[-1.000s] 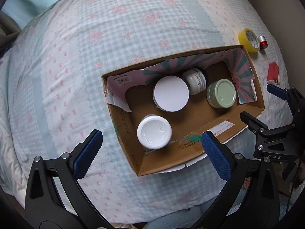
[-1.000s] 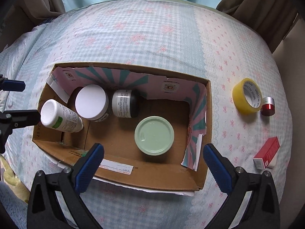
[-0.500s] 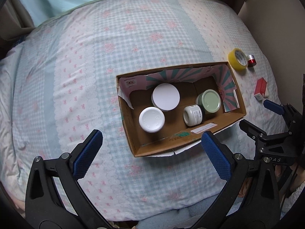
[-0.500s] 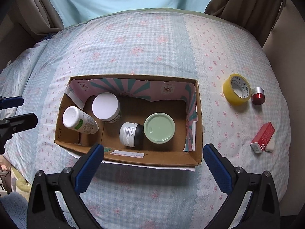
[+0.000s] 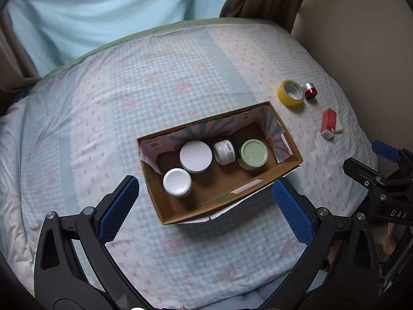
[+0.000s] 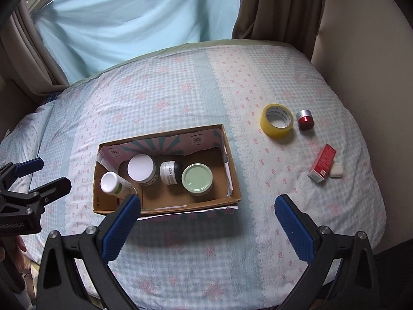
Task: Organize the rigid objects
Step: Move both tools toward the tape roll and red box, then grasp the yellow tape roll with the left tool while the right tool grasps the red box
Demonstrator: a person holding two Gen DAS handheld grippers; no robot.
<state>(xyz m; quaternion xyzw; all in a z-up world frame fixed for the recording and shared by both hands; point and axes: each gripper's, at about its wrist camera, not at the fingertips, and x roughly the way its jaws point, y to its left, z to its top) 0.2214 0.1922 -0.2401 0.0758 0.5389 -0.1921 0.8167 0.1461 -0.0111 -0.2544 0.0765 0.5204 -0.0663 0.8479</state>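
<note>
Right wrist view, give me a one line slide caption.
Open right tongs above a quilt: four jars in the box; tape, red jar and red carton outside.

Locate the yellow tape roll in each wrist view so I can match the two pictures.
Left wrist: yellow tape roll upper right, beyond the cardboard box's far right corner.
Right wrist: tape roll right of centre, right of the box.
Shared landmark: small red jar just right of the roll.
</note>
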